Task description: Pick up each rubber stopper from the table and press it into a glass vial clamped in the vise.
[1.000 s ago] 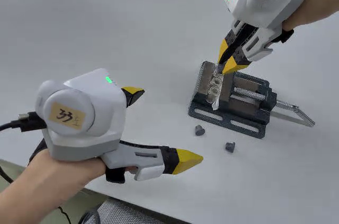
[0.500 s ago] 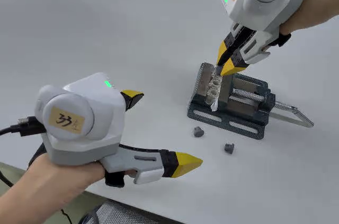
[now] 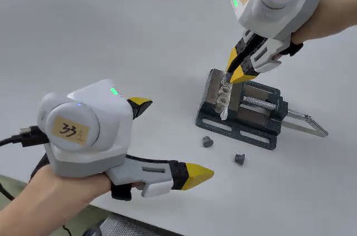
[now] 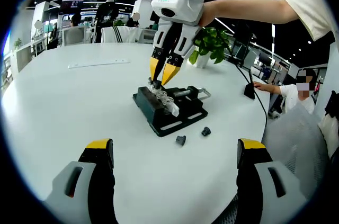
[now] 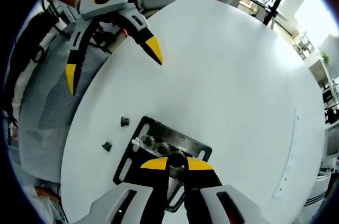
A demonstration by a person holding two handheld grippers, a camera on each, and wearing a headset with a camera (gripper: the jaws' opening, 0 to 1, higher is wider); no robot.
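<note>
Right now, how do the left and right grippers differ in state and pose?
Jaws: the left gripper is wide open and empty; the right gripper is pinched on a dark stopper.
Place: the left gripper hovers over the bare table near its edge; the right gripper points down at the vials in the vise.
Shared: both have white bodies and yellow jaw tips.

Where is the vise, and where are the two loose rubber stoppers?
vise (image 3: 263,118), head view, on its dark sliding block.
left stopper (image 3: 207,141), head view, on its top.
right stopper (image 3: 240,159), head view, on its top.
</note>
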